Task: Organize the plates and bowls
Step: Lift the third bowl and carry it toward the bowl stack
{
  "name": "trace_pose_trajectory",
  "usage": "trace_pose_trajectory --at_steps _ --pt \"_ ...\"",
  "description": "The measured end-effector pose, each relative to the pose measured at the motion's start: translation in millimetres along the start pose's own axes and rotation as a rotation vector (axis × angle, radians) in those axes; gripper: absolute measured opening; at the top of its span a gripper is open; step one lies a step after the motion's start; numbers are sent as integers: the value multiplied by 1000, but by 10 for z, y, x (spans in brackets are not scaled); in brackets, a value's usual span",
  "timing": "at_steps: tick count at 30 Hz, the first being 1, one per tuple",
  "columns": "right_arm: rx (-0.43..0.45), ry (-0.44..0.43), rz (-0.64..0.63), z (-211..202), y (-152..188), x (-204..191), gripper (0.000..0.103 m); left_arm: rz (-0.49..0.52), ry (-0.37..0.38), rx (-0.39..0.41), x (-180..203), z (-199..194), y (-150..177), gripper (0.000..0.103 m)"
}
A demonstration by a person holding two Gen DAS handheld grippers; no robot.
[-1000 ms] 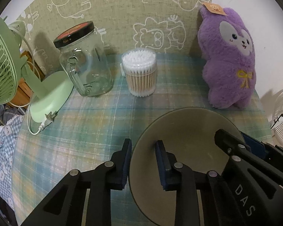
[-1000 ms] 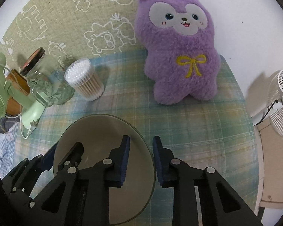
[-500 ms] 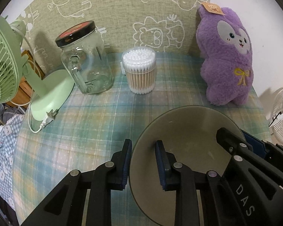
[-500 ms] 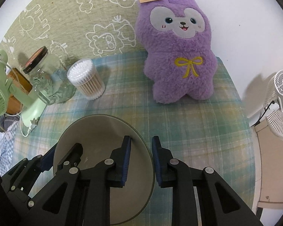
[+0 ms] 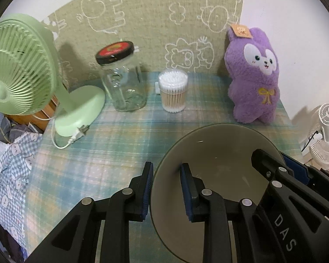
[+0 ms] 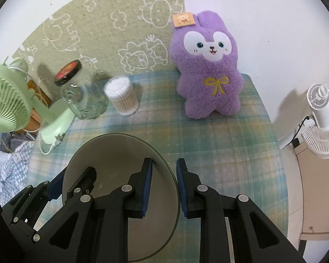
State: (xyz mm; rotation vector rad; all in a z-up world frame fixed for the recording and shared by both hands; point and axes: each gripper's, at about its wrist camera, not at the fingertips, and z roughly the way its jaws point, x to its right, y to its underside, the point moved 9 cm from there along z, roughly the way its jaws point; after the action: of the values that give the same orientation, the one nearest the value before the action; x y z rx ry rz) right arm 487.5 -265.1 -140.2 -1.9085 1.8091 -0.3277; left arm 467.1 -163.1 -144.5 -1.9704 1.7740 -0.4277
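Left wrist view, left to right. Green desk fan (image 5: 22, 74) far left of the fingers, its round base on the edge of the plaid-covered surface (image 5: 111, 144), white plug and cord lying beside the base. Ahead and left of the fingers: clear glass jar (image 5: 124, 83) with a black-and-red lid, upright. Straight ahead: cotton swab container (image 5: 173, 93), upright, just beside the jar, apart from it. Ahead and right: purple plush toy (image 5: 255, 81) leaning on the wall. White fan (image 5: 328, 129) off the surface at far right.

Left gripper (image 5: 166, 191): fingers narrow, clamped on the left rim of the grey-green bowl (image 5: 217, 153); one pad outside the wall, the other inside. Right gripper (image 5: 280, 166) enters from the right and holds the opposite rim.

Right wrist view, left to right. Green fan, jar (image 6: 83, 96), swab container (image 6: 121, 96) all ahead and left of the fingers; plush toy (image 6: 208, 72) ahead, slightly right; white fan (image 6: 322, 118) far right. Right gripper (image 6: 163, 186): fingers narrow, closed on the bowl's right rim, left pad inside, right pad outside. The bowl (image 6: 111, 157) sits between the two grippers, carried by both; whether it touches the cloth below I cannot tell.
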Motion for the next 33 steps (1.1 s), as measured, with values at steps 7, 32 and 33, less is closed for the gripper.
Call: trace_pose_trajectory --at_steps 7,32,33 --pt "30 15 -11 -403 117 -213 26 -5 16 27 -178 -384 93 23" --pt "70 52 37 -1350 1267 -1167 26 48 58 70 -1156 -1314 983 23" --pt "68 53 42 -1363 1328 -1189 26 52 60 67 -1182 -1328 1040 23"
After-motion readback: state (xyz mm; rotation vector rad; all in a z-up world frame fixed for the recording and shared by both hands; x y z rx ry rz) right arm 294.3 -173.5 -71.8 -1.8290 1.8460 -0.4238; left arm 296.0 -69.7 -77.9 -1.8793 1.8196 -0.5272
